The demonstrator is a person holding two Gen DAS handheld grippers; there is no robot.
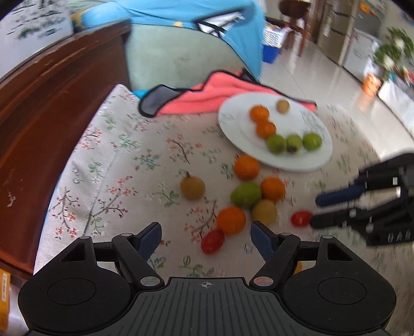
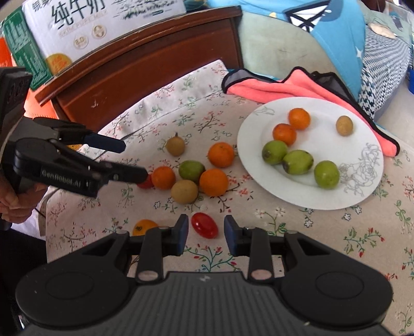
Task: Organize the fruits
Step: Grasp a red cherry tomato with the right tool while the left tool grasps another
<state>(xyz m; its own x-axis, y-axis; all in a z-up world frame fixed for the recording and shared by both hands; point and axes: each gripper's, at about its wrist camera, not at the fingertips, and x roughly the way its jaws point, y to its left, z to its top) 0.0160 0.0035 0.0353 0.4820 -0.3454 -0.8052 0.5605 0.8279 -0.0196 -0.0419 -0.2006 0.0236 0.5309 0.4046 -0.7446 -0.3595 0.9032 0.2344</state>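
Now picking: right claw (image 2: pixel 203 231) agape around small red oval tomato (image 2: pixel 204 224); left claw (image 1: pixel 205 232) agape, empty. Next: pinch gently, carry toward white round plate (image 2: pixel 362 191) at two o'clock.

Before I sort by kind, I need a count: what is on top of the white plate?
On the white plate: two oranges, three green fruits and one brownish fruit. Nothing looks hidden.

Premises: a lived-in home. Evidence: a floral tablecloth (image 2: pixel 181 108) over the work surface, a dark wooden furniture panel (image 2: pixel 145 64), a milk carton box (image 2: pixel 77 28), draped clothing (image 1: pixel 181 15), tiled floor (image 1: pixel 310 67), a refrigerator (image 1: pixel 362 38) in the background.
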